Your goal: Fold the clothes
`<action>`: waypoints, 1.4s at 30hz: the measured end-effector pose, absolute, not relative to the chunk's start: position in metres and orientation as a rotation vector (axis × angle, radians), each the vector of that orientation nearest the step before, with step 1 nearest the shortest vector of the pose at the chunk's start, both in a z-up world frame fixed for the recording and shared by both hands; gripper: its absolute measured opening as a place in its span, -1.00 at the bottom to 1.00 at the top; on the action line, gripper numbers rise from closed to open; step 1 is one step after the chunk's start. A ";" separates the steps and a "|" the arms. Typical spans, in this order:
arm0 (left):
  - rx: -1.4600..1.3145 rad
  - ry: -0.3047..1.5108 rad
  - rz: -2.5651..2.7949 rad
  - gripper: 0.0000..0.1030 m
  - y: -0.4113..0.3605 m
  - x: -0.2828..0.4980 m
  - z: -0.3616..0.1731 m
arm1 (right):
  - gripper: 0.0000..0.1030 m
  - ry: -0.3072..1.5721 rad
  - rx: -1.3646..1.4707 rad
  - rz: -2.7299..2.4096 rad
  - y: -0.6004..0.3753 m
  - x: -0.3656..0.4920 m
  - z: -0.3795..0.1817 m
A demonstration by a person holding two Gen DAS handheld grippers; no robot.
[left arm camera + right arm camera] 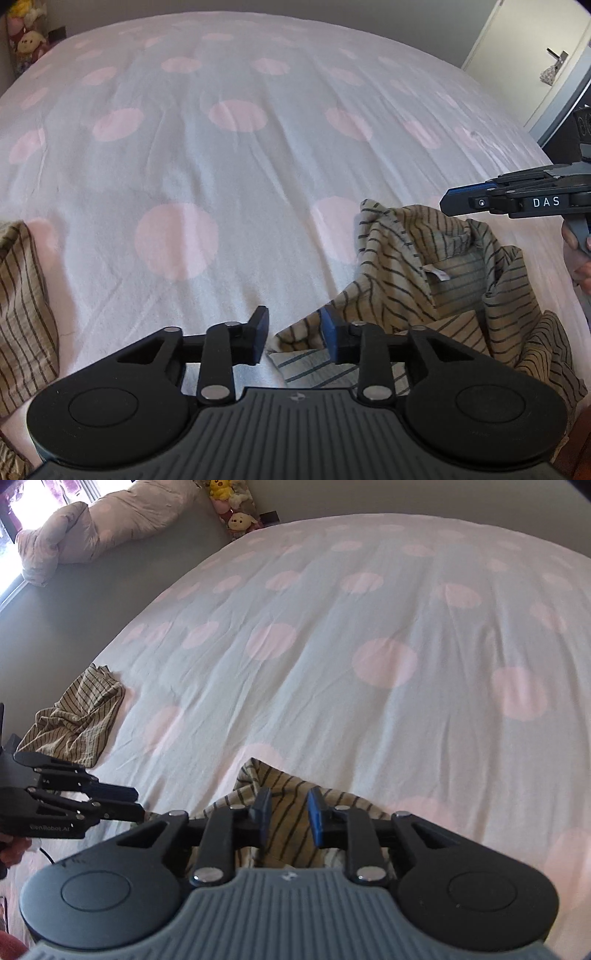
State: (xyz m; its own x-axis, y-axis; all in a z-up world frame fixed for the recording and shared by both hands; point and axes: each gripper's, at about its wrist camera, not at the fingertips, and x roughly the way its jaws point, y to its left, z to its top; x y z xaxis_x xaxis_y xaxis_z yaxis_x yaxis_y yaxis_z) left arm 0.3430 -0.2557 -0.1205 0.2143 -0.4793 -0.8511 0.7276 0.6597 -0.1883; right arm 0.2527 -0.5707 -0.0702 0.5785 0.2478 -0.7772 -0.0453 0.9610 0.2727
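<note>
1. Clothes in the left wrist view: a crumpled tan cotton shirt with thin dark stripes [443,273] lies heaped near the bed's near edge, towards its right side, collar and white neck label turned up, one pale-lined flap reaching under the camera. A second tan striped piece [22,306] lies by the left edge; whether it is folded cannot be told.
2. The left gripper [294,334] hangs with its blue-padded jaws apart, holding nothing, a shirt edge just beside the right pad. The right gripper [458,199] hovers over the heap; edge-on here, its gap is unclear.
3. Risk from here, as I judge it: closing on a bunched ridge could catch several layers, or the white sheet with pale pink dots [221,166], and drag the whole heap.
4. In the right wrist view, the right gripper [290,819] stands open and empty above the striped shirt [284,830]; the other striped piece [81,716] lies apart, near the bed's left edge.
5. The left gripper [138,803] points in from the left; a crossed reach could tangle both tools.
</note>
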 end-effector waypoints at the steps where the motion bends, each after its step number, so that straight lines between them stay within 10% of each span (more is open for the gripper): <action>1: 0.294 1.043 -0.863 -0.15 -0.260 0.339 -0.116 | -0.42 0.948 0.212 0.173 -0.577 0.248 -0.067; 23: 0.169 1.085 -0.829 -0.03 -0.354 0.349 -0.130 | -0.12 1.054 0.467 0.050 -0.682 0.198 -0.111; 33: 0.141 1.109 -0.814 -0.15 -0.351 0.351 -0.150 | -0.81 0.980 0.612 0.194 -0.666 0.205 -0.107; 42: 0.089 1.121 -0.803 -0.09 -0.351 0.362 -0.144 | -0.43 1.021 0.534 0.130 -0.655 0.222 -0.108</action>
